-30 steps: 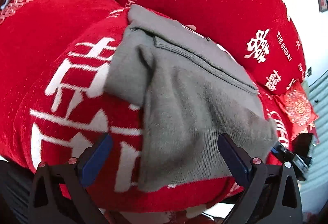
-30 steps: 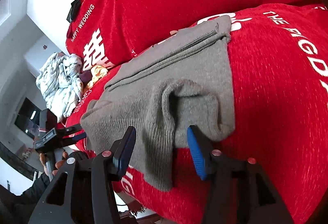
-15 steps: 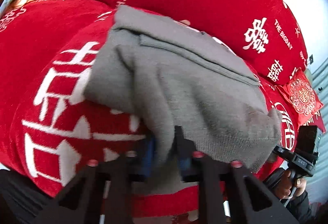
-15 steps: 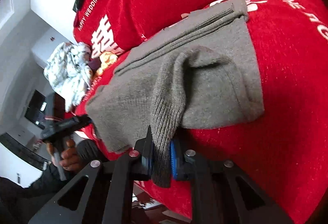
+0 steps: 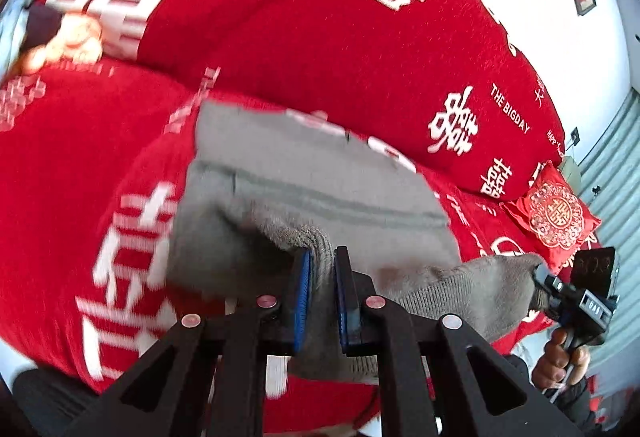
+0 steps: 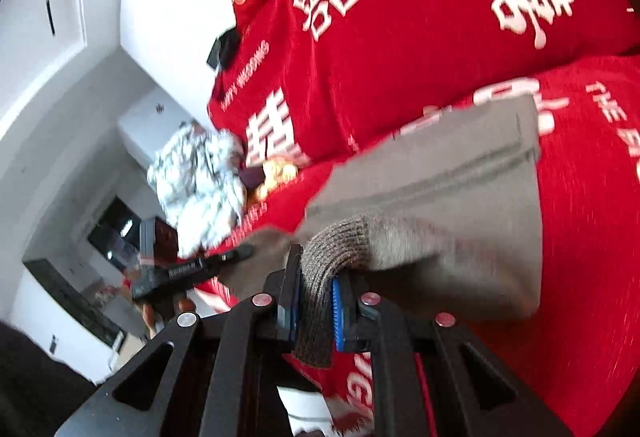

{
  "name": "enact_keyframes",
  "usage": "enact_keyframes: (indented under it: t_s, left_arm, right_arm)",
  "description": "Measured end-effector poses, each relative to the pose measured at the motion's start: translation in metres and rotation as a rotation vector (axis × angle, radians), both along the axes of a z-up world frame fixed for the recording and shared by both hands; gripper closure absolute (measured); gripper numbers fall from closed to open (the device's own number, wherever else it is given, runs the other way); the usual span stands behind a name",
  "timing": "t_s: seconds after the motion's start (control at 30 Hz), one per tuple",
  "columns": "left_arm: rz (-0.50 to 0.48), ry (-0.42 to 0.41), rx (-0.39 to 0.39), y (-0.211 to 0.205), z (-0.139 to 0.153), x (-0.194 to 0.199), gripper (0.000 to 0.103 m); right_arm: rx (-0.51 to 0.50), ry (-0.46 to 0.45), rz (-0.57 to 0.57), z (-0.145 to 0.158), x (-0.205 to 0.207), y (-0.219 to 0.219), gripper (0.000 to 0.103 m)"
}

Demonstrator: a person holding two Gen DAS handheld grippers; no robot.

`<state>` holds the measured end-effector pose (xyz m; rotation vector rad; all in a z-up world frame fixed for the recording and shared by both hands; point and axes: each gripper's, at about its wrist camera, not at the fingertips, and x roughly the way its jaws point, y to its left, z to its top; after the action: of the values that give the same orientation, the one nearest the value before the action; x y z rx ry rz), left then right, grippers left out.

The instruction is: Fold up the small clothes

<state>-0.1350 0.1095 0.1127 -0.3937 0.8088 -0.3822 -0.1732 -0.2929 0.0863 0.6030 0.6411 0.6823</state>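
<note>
I've got one grey garment at centre frame on the red bed cover, both my hand-held grippers clamping its ribbed hem: left hand-held gripper, right hand-held gripper, two grips total.

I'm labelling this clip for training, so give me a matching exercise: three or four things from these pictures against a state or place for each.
Things:
1. left gripper
2. grey knit garment
3. white patterned cloth bundle
4. embroidered red cushion

States or places:
A. lies on the red blanket, near edge lifted
B. by the grey slatted wall
C. shut on ribbed hem
D. crumpled at the blanket's far end

Pairs: 1-C, 2-A, 3-D, 4-B
</note>
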Motion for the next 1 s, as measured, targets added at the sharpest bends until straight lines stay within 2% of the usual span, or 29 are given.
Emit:
enact_keyframes:
  t_s: [0.1,0.13,0.17,0.27,0.37,0.4,0.47,0.5,0.53,0.57,0.63,0.73,0.8,0.97,1.0]
  left_arm:
    - [0.018,-0.010,0.008,-0.002,0.010,0.025,0.090]
    - [0.018,-0.009,0.001,-0.002,0.011,0.032,0.098]
    - [0.017,-0.001,-0.002,-0.003,0.011,0.041,0.103]
    - [0.007,0.035,0.011,-0.009,0.005,0.066,0.103]
    - [0.006,0.094,0.049,-0.014,-0.008,0.083,0.103]
    - [0.004,0.149,0.045,-0.011,-0.015,0.086,0.103]
    - [0.015,0.212,0.023,-0.003,-0.024,0.081,0.103]
    - [0.026,0.202,0.018,0.004,-0.028,0.070,0.103]
    - [0.036,0.187,0.032,0.007,-0.031,0.061,0.103]
    - [0.047,0.182,0.081,0.008,-0.037,0.049,0.103]
    - [0.037,0.221,0.137,0.008,-0.052,0.036,0.103]
    - [0.028,0.292,0.040,0.012,-0.076,0.020,0.103]
    - [0.030,0.307,-0.009,0.008,-0.085,0.014,0.103]
    - [0.021,0.316,-0.113,0.001,-0.082,-0.001,0.103]
    - [0.012,0.294,-0.128,0.000,-0.079,-0.007,0.103]
  right_arm:
    - [-0.006,0.003,-0.051,0.011,0.023,-0.005,0.090]
    - [-0.009,0.009,-0.065,0.013,0.030,-0.007,0.090]
    - [-0.010,0.017,-0.077,0.014,0.037,-0.009,0.090]
    - [-0.039,0.042,-0.106,0.016,0.062,-0.006,0.090]
    - [-0.071,0.083,-0.123,0.013,0.086,-0.004,0.090]
    - [-0.081,0.091,-0.129,0.011,0.091,-0.004,0.090]
    - [-0.098,0.107,-0.139,0.008,0.098,-0.005,0.090]
    - [-0.110,0.107,-0.141,0.007,0.100,-0.004,0.090]
    - [-0.116,0.106,-0.139,0.005,0.100,-0.004,0.090]
    - [-0.128,0.104,-0.139,0.003,0.101,-0.004,0.090]
    - [-0.137,0.113,-0.141,0.000,0.104,-0.004,0.090]
    - [-0.135,0.125,-0.149,-0.002,0.113,-0.006,0.090]
    - [-0.134,0.118,-0.145,0.000,0.117,-0.004,0.090]
    - [-0.170,0.105,-0.130,0.003,0.117,0.004,0.090]
    - [-0.172,0.102,-0.128,0.003,0.116,0.004,0.090]
